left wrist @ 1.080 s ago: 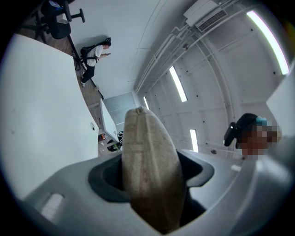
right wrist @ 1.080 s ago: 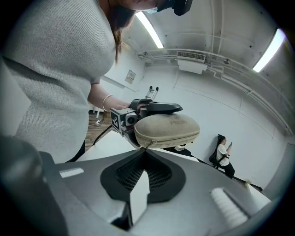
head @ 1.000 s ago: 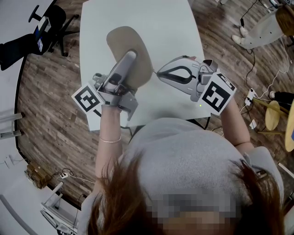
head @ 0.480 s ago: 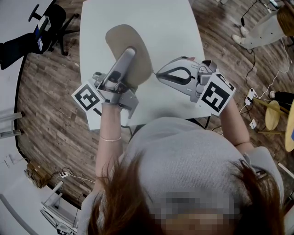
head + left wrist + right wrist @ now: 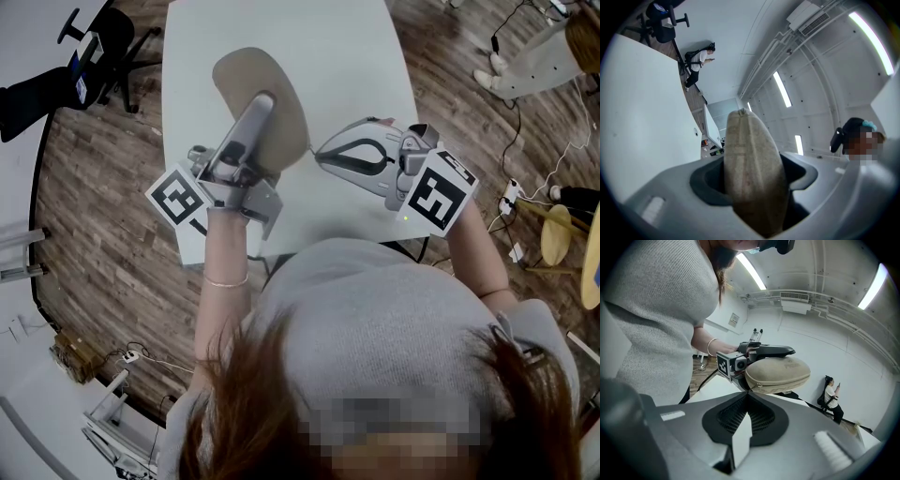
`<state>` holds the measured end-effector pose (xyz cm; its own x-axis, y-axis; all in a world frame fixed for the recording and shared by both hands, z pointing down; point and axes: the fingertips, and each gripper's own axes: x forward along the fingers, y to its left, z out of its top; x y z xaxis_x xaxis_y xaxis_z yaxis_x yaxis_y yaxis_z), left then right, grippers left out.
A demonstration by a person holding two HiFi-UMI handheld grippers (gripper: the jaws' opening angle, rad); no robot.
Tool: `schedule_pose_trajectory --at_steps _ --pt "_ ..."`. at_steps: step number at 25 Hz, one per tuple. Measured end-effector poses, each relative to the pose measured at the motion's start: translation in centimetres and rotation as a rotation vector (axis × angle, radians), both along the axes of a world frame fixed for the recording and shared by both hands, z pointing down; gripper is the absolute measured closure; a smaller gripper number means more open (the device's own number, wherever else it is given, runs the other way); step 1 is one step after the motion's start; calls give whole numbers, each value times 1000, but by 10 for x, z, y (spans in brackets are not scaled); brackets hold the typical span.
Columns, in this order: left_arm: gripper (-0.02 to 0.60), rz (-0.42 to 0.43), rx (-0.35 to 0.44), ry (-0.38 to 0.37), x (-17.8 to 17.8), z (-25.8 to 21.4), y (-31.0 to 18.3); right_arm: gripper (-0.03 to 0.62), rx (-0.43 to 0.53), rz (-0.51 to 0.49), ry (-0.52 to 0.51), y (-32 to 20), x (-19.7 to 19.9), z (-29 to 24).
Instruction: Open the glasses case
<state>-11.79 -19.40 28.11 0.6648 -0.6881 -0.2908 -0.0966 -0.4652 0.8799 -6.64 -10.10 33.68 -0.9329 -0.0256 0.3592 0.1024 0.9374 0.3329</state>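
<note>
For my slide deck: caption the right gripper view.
Left gripper clamps a beige oval fabric glasses case; shut right gripper points at its seam.

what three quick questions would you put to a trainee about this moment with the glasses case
1. Which gripper is clamped round the body of the glasses case? A left, B right, C neither.
2. True or false: the case is already open.
3. Fill in: the jaws of the right gripper are ___.

Key: 1 A, the left gripper holds it. 2 false, the case is closed. 3 shut.
</note>
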Motion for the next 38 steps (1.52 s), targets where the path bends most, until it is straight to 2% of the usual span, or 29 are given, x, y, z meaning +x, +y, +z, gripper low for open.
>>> schedule_pose_trajectory --at_steps 15,33,38 --pt "270 -16 -13 -9 2 4 -5 591 -23 -35 13 7 -5 6" --pt "270 -56 -34 -1 -2 8 -10 591 -109 -38 -38 15 -21 8" --pt "270 -66 -45 5 -5 11 -10 591 -103 -59 -31 20 -27 10"
